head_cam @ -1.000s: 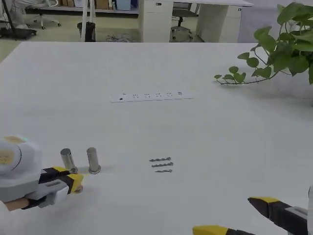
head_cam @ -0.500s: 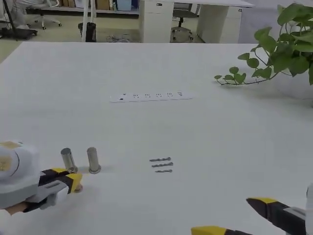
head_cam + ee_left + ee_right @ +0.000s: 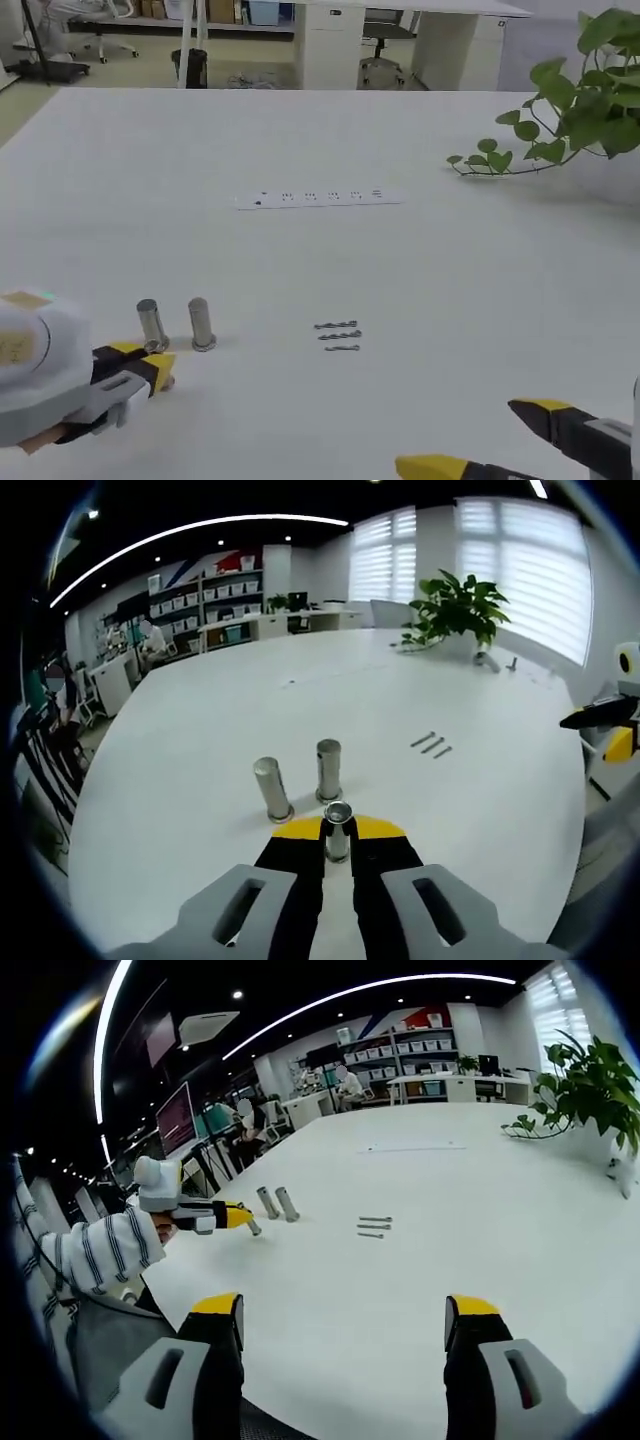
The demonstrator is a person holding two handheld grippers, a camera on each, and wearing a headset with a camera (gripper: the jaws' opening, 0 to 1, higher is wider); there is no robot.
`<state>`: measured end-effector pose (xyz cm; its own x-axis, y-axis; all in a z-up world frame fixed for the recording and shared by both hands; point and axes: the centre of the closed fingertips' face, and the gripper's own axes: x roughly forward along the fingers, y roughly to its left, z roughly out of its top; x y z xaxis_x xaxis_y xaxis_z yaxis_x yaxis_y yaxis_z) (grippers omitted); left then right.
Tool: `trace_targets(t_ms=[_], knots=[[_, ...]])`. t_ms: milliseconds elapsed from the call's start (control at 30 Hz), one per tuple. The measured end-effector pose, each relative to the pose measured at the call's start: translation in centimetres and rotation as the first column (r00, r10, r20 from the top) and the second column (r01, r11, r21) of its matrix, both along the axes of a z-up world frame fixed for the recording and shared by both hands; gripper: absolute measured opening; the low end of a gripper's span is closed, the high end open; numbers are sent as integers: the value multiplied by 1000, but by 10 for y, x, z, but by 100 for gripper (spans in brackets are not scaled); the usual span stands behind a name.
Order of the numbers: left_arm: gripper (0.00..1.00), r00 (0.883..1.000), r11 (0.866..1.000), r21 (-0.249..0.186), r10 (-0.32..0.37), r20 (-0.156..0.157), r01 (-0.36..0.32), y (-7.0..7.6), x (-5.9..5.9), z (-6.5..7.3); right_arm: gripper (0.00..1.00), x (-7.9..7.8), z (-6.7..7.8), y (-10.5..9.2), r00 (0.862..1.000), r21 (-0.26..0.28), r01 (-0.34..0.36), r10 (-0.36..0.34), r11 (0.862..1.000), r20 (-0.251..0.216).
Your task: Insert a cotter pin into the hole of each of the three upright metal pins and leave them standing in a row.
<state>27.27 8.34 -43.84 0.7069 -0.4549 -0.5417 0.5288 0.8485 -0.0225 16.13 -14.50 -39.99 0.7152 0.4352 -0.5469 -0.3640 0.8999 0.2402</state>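
Two short metal pins (image 3: 151, 325) (image 3: 201, 323) stand upright side by side on the white table at the left. Just in front of them my left gripper (image 3: 156, 368) is shut on a third metal pin (image 3: 337, 830), held upright between the yellow-tipped jaws, close to the standing pair (image 3: 272, 789) (image 3: 328, 769). Three cotter pins (image 3: 338, 336) lie in a small stack to the right of the pins, also visible as cotter pins (image 3: 372, 1226). My right gripper (image 3: 460, 437) hangs open over the front right of the table, nothing between its fingers (image 3: 215, 1312).
A white power strip (image 3: 318, 198) lies across the middle of the table. A potted plant (image 3: 580, 100) trails leaves at the far right corner. The table's front edge runs just below both grippers. Office desks and chairs stand beyond the far edge.
The head camera has shifted slightly. My left gripper stays shut on the pin by the standing pair, and the right gripper has hardly moved.
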Motion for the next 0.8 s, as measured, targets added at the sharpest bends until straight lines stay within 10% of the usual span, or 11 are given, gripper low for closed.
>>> trace_targets(t_ms=[300, 800], knots=[[5, 999, 998, 42, 42, -20, -41, 1, -19, -8, 81, 0, -1, 4, 1000, -1, -20, 20, 1000, 1], [5, 993, 993, -21, 113, -25, -114, 1, -40, -11, 80, 2, -2, 13, 999, 5, -49, 49, 999, 0]])
